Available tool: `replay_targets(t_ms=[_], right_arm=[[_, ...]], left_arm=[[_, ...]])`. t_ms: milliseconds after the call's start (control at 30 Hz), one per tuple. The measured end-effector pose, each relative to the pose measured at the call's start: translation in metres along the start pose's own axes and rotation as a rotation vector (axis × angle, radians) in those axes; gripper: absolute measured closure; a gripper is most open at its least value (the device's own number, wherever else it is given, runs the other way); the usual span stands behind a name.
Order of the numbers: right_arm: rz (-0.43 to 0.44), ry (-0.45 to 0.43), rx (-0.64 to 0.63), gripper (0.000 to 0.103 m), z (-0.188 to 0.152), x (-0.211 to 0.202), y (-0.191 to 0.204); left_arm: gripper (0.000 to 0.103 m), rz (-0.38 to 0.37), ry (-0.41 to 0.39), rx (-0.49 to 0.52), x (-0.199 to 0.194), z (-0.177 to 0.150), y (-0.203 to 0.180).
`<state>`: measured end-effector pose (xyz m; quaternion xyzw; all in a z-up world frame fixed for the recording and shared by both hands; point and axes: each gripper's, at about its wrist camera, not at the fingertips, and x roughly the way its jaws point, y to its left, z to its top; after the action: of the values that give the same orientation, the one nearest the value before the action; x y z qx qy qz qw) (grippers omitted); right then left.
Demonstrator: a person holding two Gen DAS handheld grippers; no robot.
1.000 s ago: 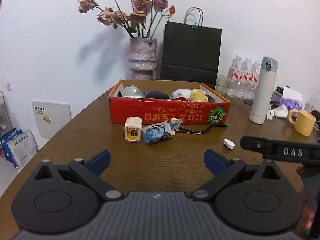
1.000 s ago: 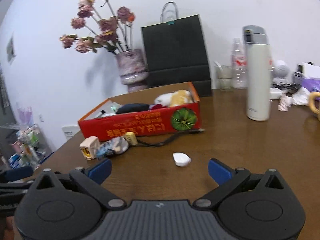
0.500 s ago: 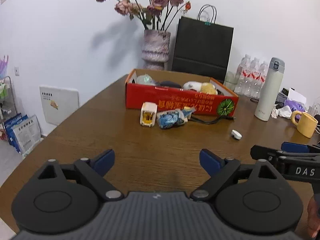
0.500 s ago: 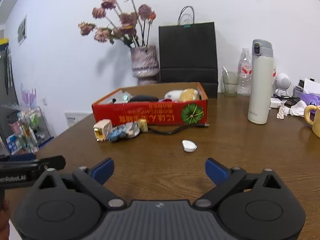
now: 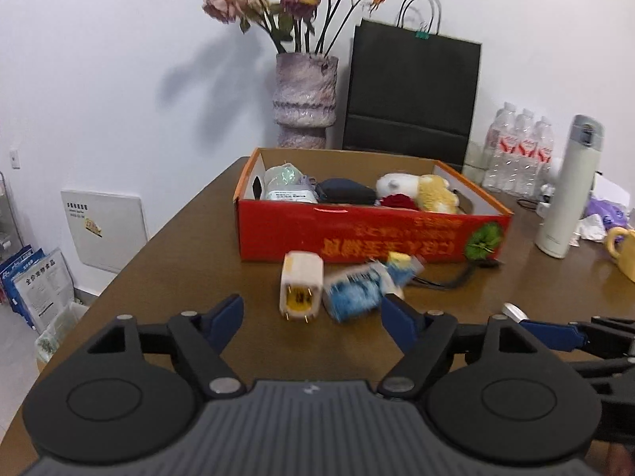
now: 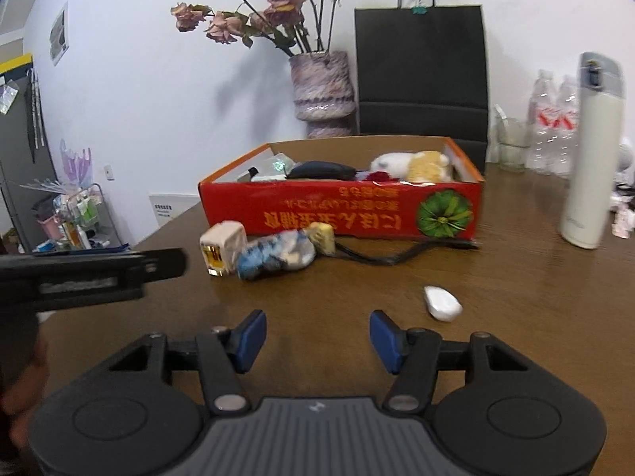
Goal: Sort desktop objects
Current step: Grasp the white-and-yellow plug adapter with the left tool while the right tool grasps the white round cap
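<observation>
Closing both sets of jaws on empty air — your left gripper (image 5: 311, 319) nears the white charger (image 5: 300, 289) | your right gripper (image 6: 317, 341) trails the white earbud case (image 6: 441, 303) | red box (image 6: 349, 214) just behind.

Two wrist views, low over the table (image 5: 166, 261)

Both look forward and slightly down toward the far wall; the left sits left, and both share the red box (image 5: 357, 234) (image 6: 337, 214).
</observation>
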<state>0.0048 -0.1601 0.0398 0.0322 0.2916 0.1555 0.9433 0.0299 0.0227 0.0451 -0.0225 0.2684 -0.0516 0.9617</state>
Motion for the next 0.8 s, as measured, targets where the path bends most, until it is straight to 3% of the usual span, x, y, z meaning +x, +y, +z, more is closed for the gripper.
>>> replay_targets(t_ms=[167, 200, 367, 500, 633, 800], right_arm=[[0.024, -0.005, -0.02, 0.046, 0.028, 0.044, 0.006], [0.03, 0.001, -0.014, 0.046, 0.032, 0.055, 0.006], [0.047, 0.039, 0.025, 0.071, 0.042, 0.094, 0.012], [0.059, 0.017, -0.037, 0.101, 0.04, 0.095, 0.026], [0.07, -0.033, -0.14, 0.103, 0.031, 0.067, 0.043], [0.067, -0.018, -0.199, 0.103, 0.001, 0.027, 0.051]], left_arm=[[0.036, 0.003, 0.096, -0.054, 0.052, 0.019, 0.013], [0.042, -0.003, 0.105, -0.059, 0.06, 0.021, 0.014], [0.069, -0.019, 0.134, -0.084, 0.079, 0.02, 0.023], [0.071, -0.008, 0.114, -0.111, 0.068, 0.018, 0.031], [0.071, -0.007, 0.111, -0.158, 0.048, 0.011, 0.04], [0.071, 0.0, 0.118, -0.168, 0.017, -0.008, 0.043]])
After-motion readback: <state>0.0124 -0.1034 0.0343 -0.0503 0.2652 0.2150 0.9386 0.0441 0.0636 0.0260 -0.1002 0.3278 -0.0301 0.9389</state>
